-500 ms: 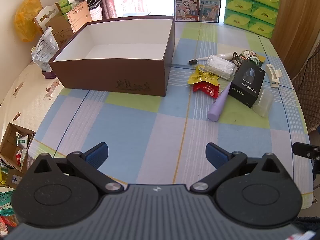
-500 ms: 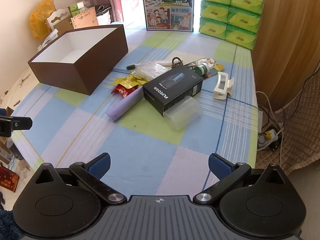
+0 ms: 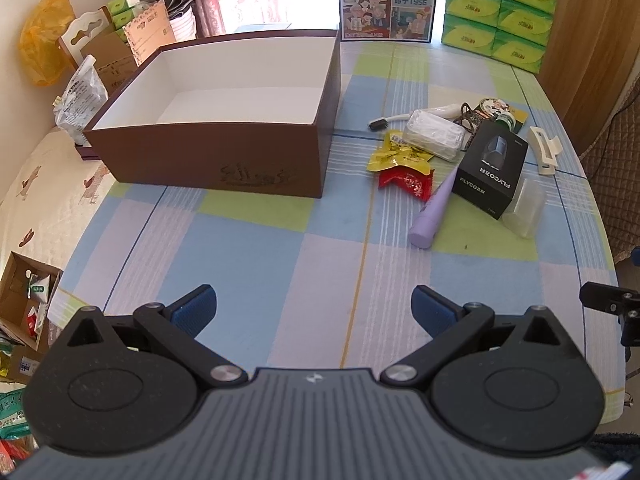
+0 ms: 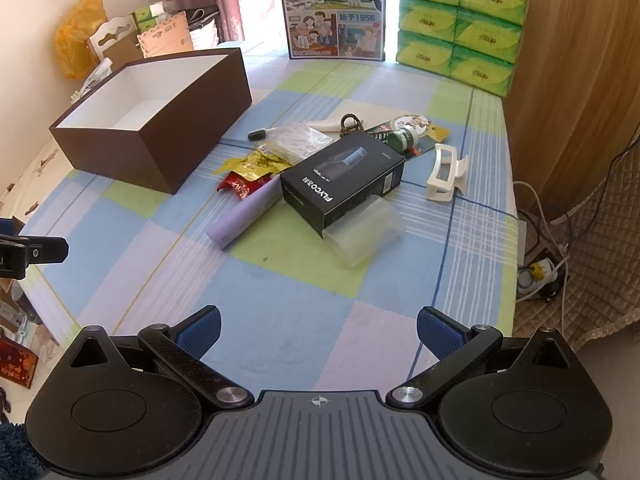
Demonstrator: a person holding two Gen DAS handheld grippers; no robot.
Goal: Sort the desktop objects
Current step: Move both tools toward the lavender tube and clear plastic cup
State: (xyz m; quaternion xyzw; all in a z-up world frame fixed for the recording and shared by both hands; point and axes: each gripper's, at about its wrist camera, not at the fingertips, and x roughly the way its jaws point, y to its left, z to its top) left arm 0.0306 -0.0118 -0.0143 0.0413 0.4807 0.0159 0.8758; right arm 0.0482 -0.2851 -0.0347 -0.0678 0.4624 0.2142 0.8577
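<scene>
An empty brown box (image 3: 208, 160) (image 4: 192, 120) with a white inside stands at the table's left. To its right lies a heap: a black carton (image 3: 492, 168) (image 4: 344, 178), a lilac tube (image 3: 434, 208) (image 4: 244, 218), a red snack packet (image 3: 406, 180) (image 4: 240, 186), a yellow packet (image 3: 396, 156) (image 4: 256, 162), a clear cup (image 3: 526, 210) (image 4: 364, 232), a white hair clip (image 3: 542, 150) (image 4: 444, 174) and a clear pouch (image 3: 434, 136). My left gripper (image 3: 314, 308) is open above the near table edge. My right gripper (image 4: 318, 328) is open too, short of the heap.
Green tissue packs (image 3: 500, 12) (image 4: 460, 28) and a milk poster (image 3: 386, 0) stand at the table's far edge. Bags and cartons (image 3: 92, 52) crowd the left side. A wooden panel and cables (image 4: 544, 264) lie to the right. Checked cloth (image 3: 248, 264) covers the table.
Both views have barely shifted; the grippers stay open and nothing on the table has moved.
</scene>
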